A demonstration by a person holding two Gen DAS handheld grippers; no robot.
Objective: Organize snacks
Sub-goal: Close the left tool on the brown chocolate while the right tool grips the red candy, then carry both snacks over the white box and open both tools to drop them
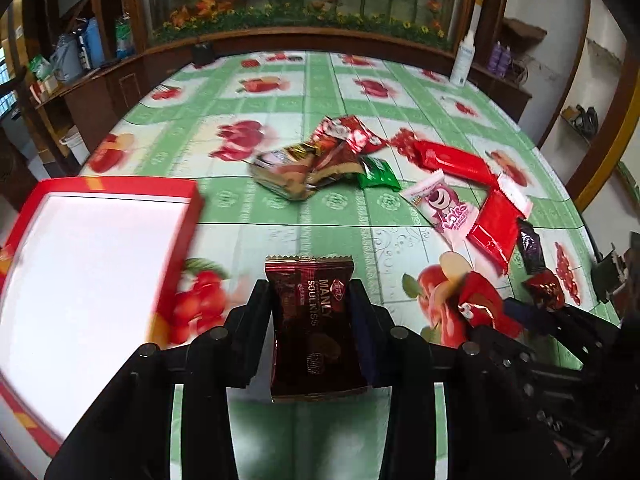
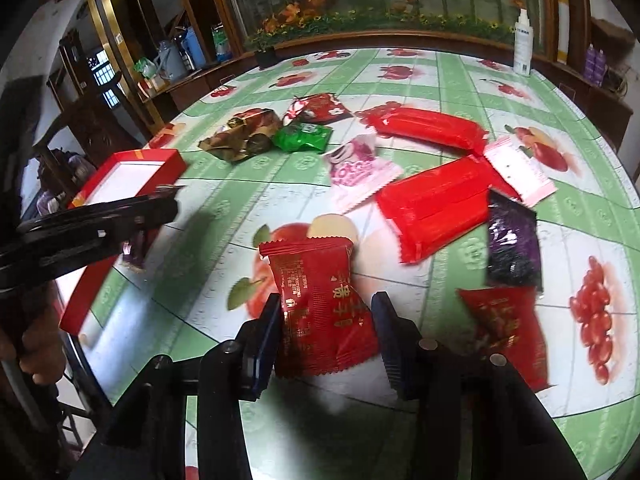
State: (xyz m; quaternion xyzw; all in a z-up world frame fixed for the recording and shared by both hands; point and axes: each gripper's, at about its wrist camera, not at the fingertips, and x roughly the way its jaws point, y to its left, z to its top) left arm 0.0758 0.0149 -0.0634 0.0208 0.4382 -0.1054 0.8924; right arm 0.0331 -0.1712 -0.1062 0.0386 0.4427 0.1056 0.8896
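Note:
My left gripper [image 1: 308, 286] is shut on a dark red chocolate packet [image 1: 314, 328], held upright above the table. Just left of it lies the red box [image 1: 120, 186], its white inside showing nothing in it. In the right wrist view the left gripper [image 2: 160, 204] hovers over the box [image 2: 160, 158]. My right gripper [image 2: 327, 298] is shut on a red packet with gold characters [image 2: 320, 320]; both pads touch its edges. That packet rests low over the fruit-print tablecloth [image 2: 208, 256]. A second red packet [image 2: 504, 332] lies just right of it.
Loose snacks spread across the table: two long red packs [image 2: 436, 208] [image 2: 428, 126], a pink packet [image 2: 356, 172], a green one [image 2: 304, 138], a purple one [image 2: 512, 240] and a brown-gold one [image 2: 244, 134]. A white bottle [image 2: 523, 44] stands at the far right edge.

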